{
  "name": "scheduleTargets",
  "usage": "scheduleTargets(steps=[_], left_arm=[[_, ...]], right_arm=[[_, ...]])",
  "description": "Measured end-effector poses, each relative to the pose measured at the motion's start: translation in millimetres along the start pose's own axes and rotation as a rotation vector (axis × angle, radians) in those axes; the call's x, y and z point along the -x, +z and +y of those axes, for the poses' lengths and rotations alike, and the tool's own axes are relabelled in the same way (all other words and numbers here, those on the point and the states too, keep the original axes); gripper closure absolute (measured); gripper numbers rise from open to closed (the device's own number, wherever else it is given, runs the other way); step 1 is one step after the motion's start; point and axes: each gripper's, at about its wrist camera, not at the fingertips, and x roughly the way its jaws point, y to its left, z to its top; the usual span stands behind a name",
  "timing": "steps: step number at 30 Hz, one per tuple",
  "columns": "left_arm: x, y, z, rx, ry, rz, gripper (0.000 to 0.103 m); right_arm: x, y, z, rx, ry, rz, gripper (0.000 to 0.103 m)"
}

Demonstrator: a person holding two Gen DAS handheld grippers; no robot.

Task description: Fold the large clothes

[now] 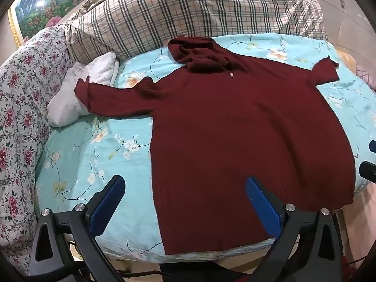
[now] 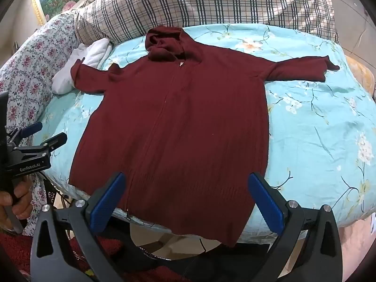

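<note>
In the left wrist view, the dark red hooded sweater (image 1: 235, 127) lies spread flat, front up, on the bed (image 1: 77, 145), on a turquoise flowered sheet. Its hood (image 1: 197, 54) is bunched toward the plaid quilt (image 1: 178, 11). One sleeve (image 1: 112, 96) reaches out over a white cloth (image 1: 77, 94) beside the rose-patterned cover (image 1: 21, 108). The left tongs (image 1: 185, 202) are spread wide and hold nothing, hovering above the hem near the sweater's left lower corner (image 1: 168, 246). A first fold looks not yet begun. To do it well, the left tongs would probably pinch that sleeve near its cuff, lift only enough to clear the sheet, and lay it across the chest so the side edge stays straight.

In the right wrist view, the same sweater fills the middle of the bed, its zipper line (image 2: 164, 108) running from collar to hem. The other sleeve (image 2: 303, 69) stretches out to the far side. The hem hangs slightly past the bed edge (image 2: 183, 232). The right tongs (image 2: 185, 202) are also spread and empty above the hem. The left tongs show at the frame's edge, held by the person's hand (image 2: 16, 202). The right sleeve deserves a matching fold inward. Knit fabric likely stretches and sags, so a grip on both layers near the cuff would keep it tidy.
</note>
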Motion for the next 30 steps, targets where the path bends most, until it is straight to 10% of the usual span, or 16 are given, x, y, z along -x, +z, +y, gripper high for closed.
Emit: scheduleTargets(steps=[30], left_arm=[[-14.2, 3.2, -2.2, -0.015, -0.021, 0.023, 0.001]], right_arm=[[-10.0, 1.8, 0.3, 0.004, -0.013, 0.022, 0.0]])
